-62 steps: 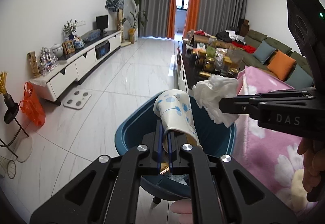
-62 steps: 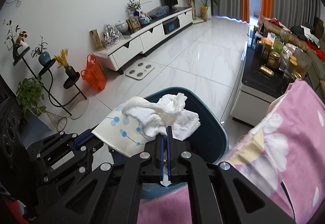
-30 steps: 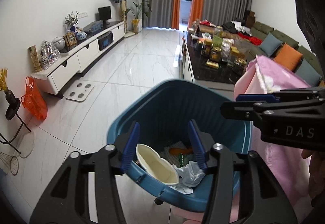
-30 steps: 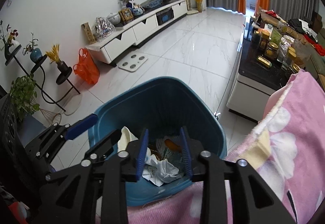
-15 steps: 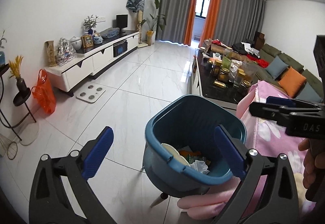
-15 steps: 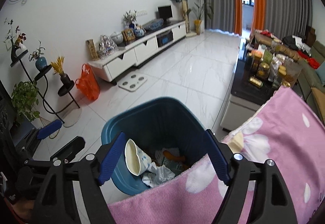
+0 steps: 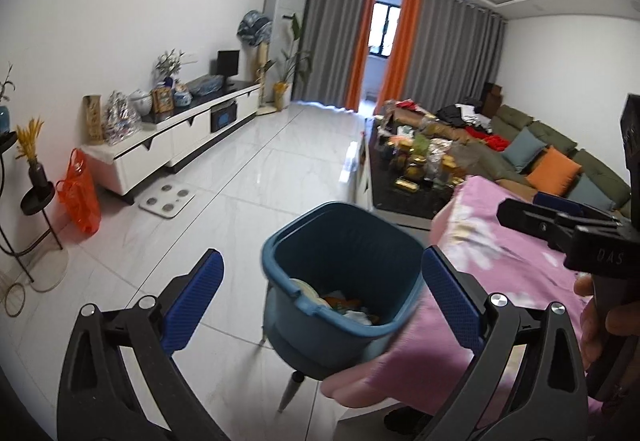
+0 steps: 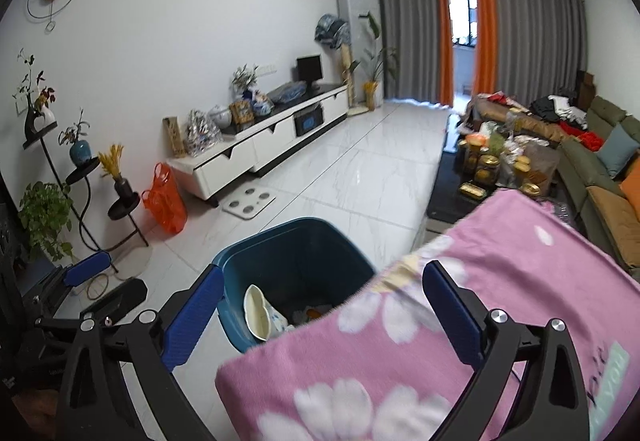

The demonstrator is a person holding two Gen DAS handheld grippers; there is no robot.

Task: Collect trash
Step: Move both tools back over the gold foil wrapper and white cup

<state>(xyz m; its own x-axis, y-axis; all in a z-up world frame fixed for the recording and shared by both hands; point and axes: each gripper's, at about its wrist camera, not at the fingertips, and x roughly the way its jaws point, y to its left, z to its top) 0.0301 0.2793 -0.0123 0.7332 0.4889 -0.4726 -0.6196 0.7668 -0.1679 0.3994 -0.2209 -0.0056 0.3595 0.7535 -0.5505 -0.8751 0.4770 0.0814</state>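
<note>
A: Left wrist view first: the left gripper (image 7: 320, 289) has its jaws spread as wide as they go, nothing between the blue pads. The right gripper (image 8: 322, 301) has just been opening too and is likewise empty.

B: And the trash?

A: Inside the blue bin (image 7: 344, 241). From the right wrist view a crushed paper cup (image 8: 260, 315) leans against the bin's near wall, with crumpled tissue and an orange scrap beside it.

B: What sits around the bin?

A: A pink flowered blanket (image 8: 460, 341) touches its right side and hides part of the rim. Beyond the bin, a cluttered black coffee table (image 7: 404, 193); farther off, an orange plastic bag (image 7: 80, 197).

B: Risks?

A: I'd judge the blanket could slide over the bin's mouth and block the next drop, or a careless swing could tip the bin.
</note>
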